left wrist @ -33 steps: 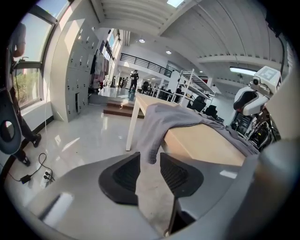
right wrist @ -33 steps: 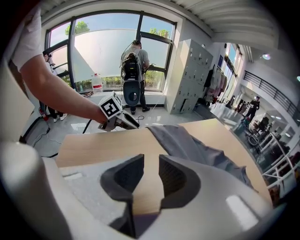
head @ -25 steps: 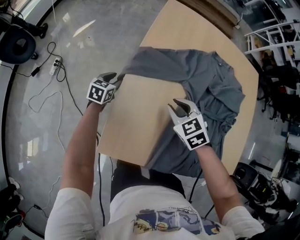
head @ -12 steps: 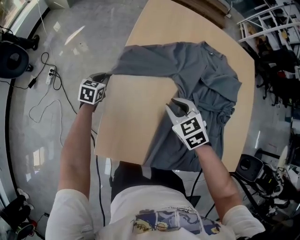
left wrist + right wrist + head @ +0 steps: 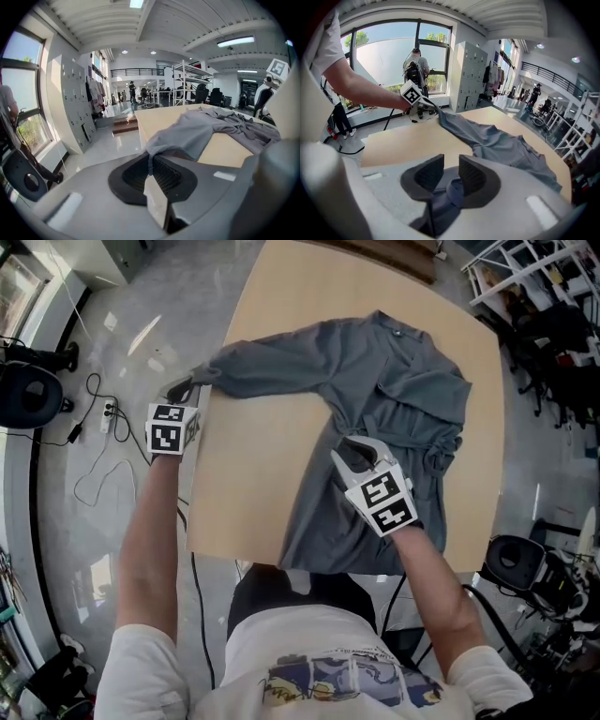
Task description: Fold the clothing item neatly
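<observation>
Left gripper (image 5: 180, 387) sits just off the left edge of the table (image 5: 281, 296), and its jaws have just been closing: they now stand almost together, pinching the cuff (image 5: 150, 152) of the grey shirt (image 5: 403, 390) between the dark ribbed pads. From that grip the sleeve (image 5: 258, 371) runs taut and slightly raised across the table's corner toward the body of the garment.

Right gripper (image 5: 352, 451) is over the near middle of the shirt, pointing down at it. Its jaws stand a narrow way apart, clamped on a bunched fold of grey fabric; the cloth fills the back of the gap and hangs below the pads, while the very tips show a slit of bare wood between them.

The shirt lies on the light wooden table, collar toward the far side, body crumpled into creases on the right half. Its lower part drapes over the near edge, close to the person. Bare tabletop fills the angle between the stretched sleeve and the body.
</observation>
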A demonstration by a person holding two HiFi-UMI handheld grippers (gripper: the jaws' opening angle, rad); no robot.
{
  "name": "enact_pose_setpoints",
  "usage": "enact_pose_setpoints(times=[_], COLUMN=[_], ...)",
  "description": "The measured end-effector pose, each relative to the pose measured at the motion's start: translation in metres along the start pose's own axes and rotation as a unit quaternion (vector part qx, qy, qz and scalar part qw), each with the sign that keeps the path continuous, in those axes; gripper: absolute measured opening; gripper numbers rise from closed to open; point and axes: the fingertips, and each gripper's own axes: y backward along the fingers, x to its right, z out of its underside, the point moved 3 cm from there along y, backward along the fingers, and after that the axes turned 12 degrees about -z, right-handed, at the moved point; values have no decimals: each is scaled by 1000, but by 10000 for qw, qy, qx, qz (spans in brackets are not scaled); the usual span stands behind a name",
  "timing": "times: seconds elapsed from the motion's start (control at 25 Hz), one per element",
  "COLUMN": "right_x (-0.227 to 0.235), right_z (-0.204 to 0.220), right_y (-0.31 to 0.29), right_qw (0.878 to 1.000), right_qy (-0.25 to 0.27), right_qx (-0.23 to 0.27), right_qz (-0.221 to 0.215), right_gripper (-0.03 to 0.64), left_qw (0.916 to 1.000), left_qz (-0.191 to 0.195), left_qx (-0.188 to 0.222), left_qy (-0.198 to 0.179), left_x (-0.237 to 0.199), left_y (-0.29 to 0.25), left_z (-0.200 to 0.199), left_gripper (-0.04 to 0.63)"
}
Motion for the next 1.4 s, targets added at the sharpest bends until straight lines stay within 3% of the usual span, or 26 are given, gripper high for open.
enact_pose_setpoints(times=[0.4, 0.64, 1.04, 1.4], right_x=[35, 58, 100, 124], right_z=[62, 96, 162, 229], right_y=[64, 103, 164, 214], right_qw=[9994, 9979, 9930, 9873], right_qy=[-321, -552, -1034, -1432], right_qx=[107, 248, 411, 390], right_qz=[123, 221, 397, 568], right_gripper=[87, 87, 87, 87], left_qw=[9975, 9936, 9813, 9644], left_qz=[-184, -30, 601, 1308], left_qx=[256, 483, 925, 1092], left_qy=[-632, -1022, -1579, -2023], left_x=[73, 136, 288, 450], left_y=[1, -2, -20, -31], left_z=[-84, -142, -231, -273], left_gripper=[25, 25, 25, 25])
